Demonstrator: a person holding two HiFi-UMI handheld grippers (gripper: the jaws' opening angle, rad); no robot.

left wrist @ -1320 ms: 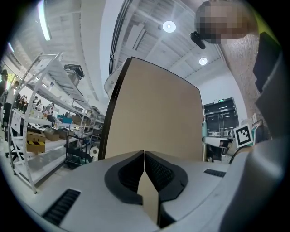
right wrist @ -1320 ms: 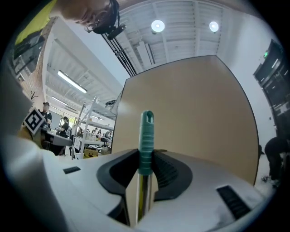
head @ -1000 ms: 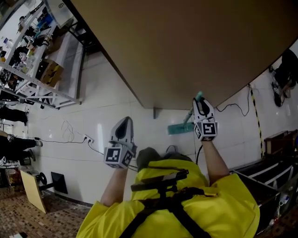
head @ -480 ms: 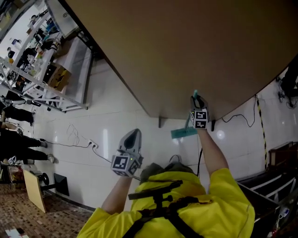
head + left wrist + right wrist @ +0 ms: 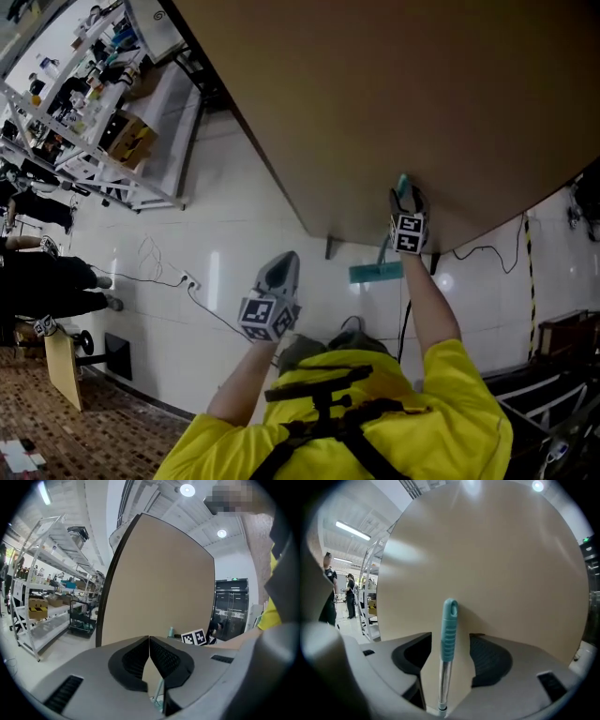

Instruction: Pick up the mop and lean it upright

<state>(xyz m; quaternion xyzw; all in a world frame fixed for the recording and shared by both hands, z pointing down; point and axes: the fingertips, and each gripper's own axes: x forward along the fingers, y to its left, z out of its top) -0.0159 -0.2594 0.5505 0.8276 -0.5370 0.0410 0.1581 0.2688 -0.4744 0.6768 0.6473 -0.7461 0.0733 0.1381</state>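
The mop with a teal ribbed grip [image 5: 449,625] stands upright against the tall tan board [image 5: 422,94]. It sits between the right gripper's [image 5: 450,651] jaws, which have just been opening and now stand wide, pads clear of it. From the head view that gripper hides most of the shaft, and only the teal mop head [image 5: 375,273] shows below. The left gripper [image 5: 149,654] is closed on nothing.

— What am I wearing, seen from above?
— A bright yellow shirt [image 5: 450,412], with short sleeves [image 5: 448,361] that are loose at the hem.
— And over it?
— Black harness straps [image 5: 291,442] running up your chest — they meet under a slim black bar [image 5: 321,382] on a short post (some sort of mount). At your collar sits a dark grey-green patch [image 5: 314,345]; I can't tell what it is.
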